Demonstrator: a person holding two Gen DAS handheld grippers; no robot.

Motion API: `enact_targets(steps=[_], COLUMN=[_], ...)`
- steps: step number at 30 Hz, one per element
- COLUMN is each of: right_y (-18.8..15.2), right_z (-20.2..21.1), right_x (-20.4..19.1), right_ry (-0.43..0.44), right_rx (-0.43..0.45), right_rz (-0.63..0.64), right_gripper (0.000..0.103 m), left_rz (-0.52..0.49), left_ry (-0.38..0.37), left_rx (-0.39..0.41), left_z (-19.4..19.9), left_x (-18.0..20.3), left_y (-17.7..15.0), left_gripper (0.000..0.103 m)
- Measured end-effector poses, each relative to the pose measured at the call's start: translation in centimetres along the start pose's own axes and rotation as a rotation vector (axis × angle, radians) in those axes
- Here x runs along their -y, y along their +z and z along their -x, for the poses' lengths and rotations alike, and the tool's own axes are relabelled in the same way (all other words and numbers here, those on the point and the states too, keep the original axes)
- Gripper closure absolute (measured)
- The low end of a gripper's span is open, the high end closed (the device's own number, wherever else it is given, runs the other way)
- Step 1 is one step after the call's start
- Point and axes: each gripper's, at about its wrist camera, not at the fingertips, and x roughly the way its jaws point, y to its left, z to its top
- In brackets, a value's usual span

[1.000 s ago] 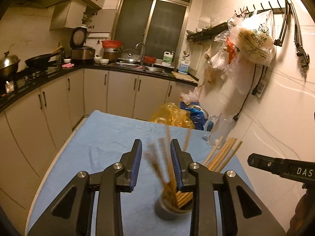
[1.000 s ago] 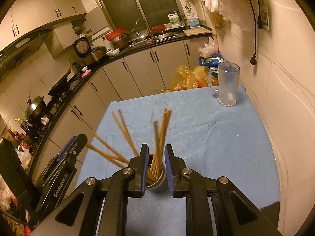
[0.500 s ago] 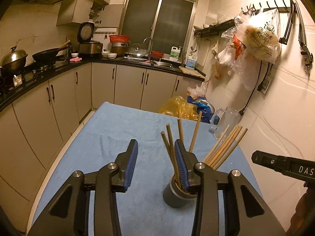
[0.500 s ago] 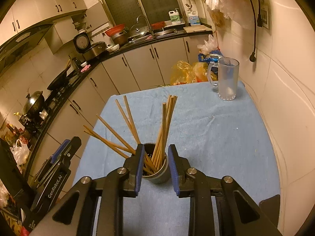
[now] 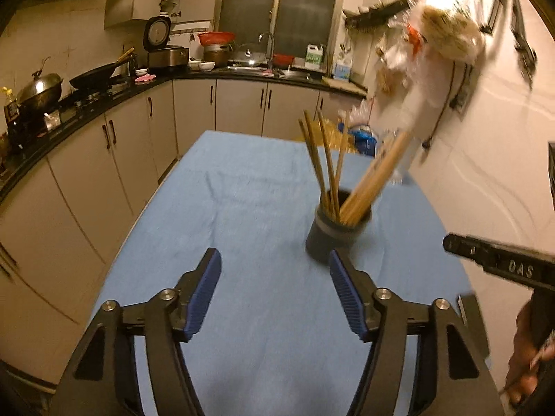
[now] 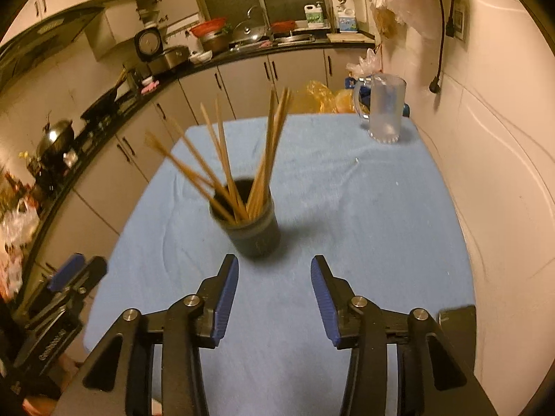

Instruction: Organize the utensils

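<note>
Upright on the blue cloth (image 6: pixel 347 208), a dark cup (image 6: pixel 255 234) is seen near the middle of the table, and a bundle of wooden chopsticks (image 6: pixel 263 159) is held inside it. The sticks are fanned out: in the right wrist view some lean toward the counter side and others stand nearly straight. In the left wrist view the same cup (image 5: pixel 334 234) is found just ahead of the right-hand finger of the left gripper, with the chopsticks (image 5: pixel 329 170) partly blurred.

The left gripper (image 5: pixel 274 291) is held spread wide above the cloth (image 5: pixel 242 208), nothing being caught between its blue pads (image 5: pixel 204 287). The right gripper (image 6: pixel 274 294) is likewise spread apart, with the cup standing just beyond its fingertips and not touched by them; its blue pads (image 6: pixel 225 298) are bare. Part of the right gripper's body is seen at the right edge of the left wrist view, and part of the left gripper at the lower left of the right wrist view.

Farther off, a clear glass mug (image 6: pixel 385 111) is placed at the far right corner of the table, near the tiled wall. Yellow and blue bags (image 6: pixel 319 95) are seen behind the table. A wok (image 5: pixel 95 76) and a rice cooker (image 5: pixel 163 50) are set on the dark counter, and plastic bags (image 5: pixel 447 38) are hung on the wall.
</note>
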Motion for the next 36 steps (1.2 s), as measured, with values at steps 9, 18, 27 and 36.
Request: enact_targets(steps=[9,18,27,36], right_y=[-2.6,-2.4,-2.2,-2.3], right_z=[0.1,0.8,1.6,1.7], right_x=[-0.9,-2.2,-2.6,-2.7], right_ry=[-0.007,0.028,0.042,0.042], right_rx=[-0.029,-0.002,0.017,0.014], right_rz=[0.105,0.136,0.137,0.148], right_gripper=[0.055,0.050,0.049,0.049], left_rz=[-0.061,-0.020,-0.035,-0.029], left_ry=[0.075,0.141,0.132,0.120], left_rx=[-0.088,-0.116,-0.093,-0.093], left_z=[2.1,2.5,3.1,3.0], left_x=[-0.2,-1.4,-0.7,-0.5], left_y=[-1.5,-1.7,-1.3,-1.4], left_gripper=[0.024,0.019,0.019,0.019])
